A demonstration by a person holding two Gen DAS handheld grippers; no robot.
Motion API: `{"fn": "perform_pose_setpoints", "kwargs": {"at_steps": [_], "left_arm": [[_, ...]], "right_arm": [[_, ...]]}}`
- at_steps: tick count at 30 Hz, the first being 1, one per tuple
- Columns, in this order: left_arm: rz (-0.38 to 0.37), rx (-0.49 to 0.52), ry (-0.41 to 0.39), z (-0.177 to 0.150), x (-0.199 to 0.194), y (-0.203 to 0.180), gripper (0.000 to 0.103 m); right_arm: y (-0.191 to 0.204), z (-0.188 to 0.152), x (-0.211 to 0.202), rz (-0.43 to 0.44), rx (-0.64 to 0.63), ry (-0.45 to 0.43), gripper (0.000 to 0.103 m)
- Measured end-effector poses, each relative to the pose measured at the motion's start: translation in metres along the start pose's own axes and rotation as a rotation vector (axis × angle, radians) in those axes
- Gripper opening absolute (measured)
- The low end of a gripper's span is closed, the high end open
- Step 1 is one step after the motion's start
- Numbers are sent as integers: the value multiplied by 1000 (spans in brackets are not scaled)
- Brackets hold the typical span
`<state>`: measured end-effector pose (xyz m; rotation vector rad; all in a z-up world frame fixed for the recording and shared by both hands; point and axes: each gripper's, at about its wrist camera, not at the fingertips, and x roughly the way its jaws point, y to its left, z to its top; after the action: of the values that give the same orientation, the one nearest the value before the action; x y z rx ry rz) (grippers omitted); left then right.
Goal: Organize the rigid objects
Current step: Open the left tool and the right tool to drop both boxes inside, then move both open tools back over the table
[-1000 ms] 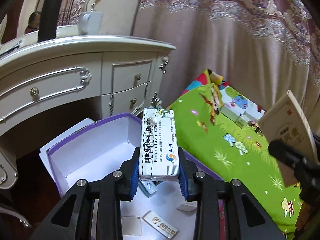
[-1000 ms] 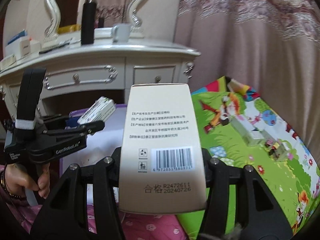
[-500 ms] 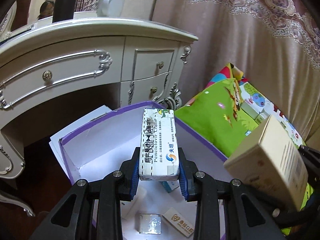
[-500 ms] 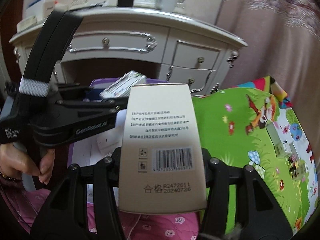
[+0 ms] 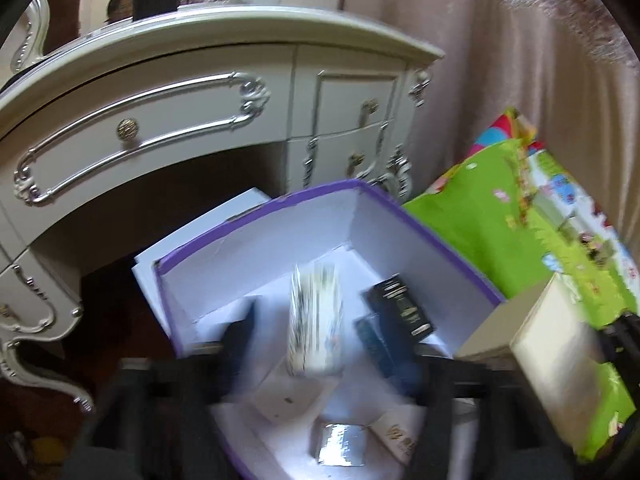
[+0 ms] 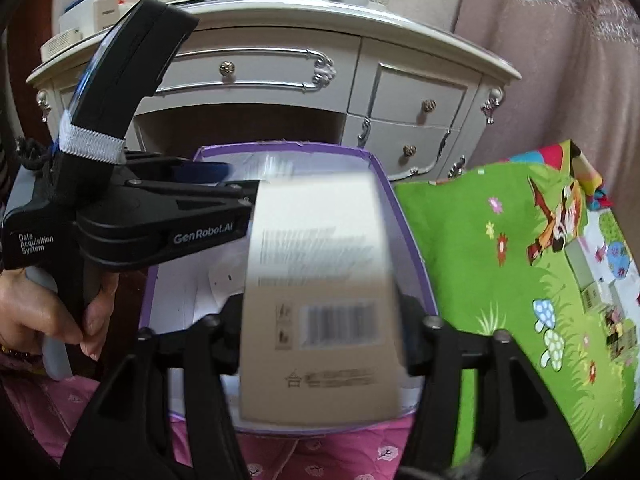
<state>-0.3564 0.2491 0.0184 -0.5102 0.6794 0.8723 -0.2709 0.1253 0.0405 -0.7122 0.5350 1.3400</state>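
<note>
My left gripper (image 5: 320,340) is open, its blue-padded fingers (image 5: 240,332) spread wide over the purple-rimmed white box (image 5: 256,216). The white medicine carton (image 5: 316,324) is blurred between the fingers, free of both pads, dropping into the box. My right gripper (image 6: 320,320) is shut on a beige carton (image 6: 320,300) with a barcode, held above the box's near right corner; the carton also shows in the left wrist view (image 5: 532,344). The left gripper's body shows in the right wrist view (image 6: 132,216).
Inside the box lie a black packet (image 5: 400,308), a foil blister (image 5: 340,444) and other small cartons. A white dressing table (image 5: 200,100) stands behind the box. A green cartoon play mat (image 6: 520,272) with small boxes lies to the right.
My left gripper has opened and let go of the white medicine carton, which falls into the box. My right gripper has moved the beige carton over the box.
</note>
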Motion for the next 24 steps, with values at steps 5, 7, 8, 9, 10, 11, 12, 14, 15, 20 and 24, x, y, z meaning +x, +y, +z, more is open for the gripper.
{"fn": "perform_pose_setpoints", "kwargs": {"at_steps": [5, 7, 8, 9, 10, 11, 12, 14, 15, 20, 24], "left_arm": [[21, 2, -49, 3, -12, -5, 94], [-10, 21, -69, 6, -17, -18, 94], [-51, 39, -77, 6, -19, -28, 96], [-84, 62, -79, 6, -19, -40, 98], [-110, 87, -74, 6, -18, -53, 101], [-136, 116, -66, 6, -17, -68, 102], [-186, 174, -45, 5, -13, -93, 102], [-263, 256, -14, 4, -7, -131, 102], [-311, 305, 11, 3, -2, -156, 102], [-427, 434, 121, 11, 48, -293, 102], [-419, 464, 204, 6, 88, -369, 102]], "right_arm": [[-29, -8, -19, -13, 105, -48, 79], [-53, -16, -34, -49, 178, -75, 83], [-63, -20, -39, -69, 205, -82, 84], [-78, -28, -46, -98, 240, -87, 86], [-92, -37, -52, -130, 272, -87, 88], [-110, -49, -59, -169, 311, -79, 89], [-121, -58, -63, -193, 335, -70, 89], [-151, -86, -74, -257, 387, -44, 90], [-167, -101, -79, -285, 416, -31, 91], [-237, -157, -92, -389, 574, 78, 91], [-279, -195, -111, -486, 682, 115, 91]]}}
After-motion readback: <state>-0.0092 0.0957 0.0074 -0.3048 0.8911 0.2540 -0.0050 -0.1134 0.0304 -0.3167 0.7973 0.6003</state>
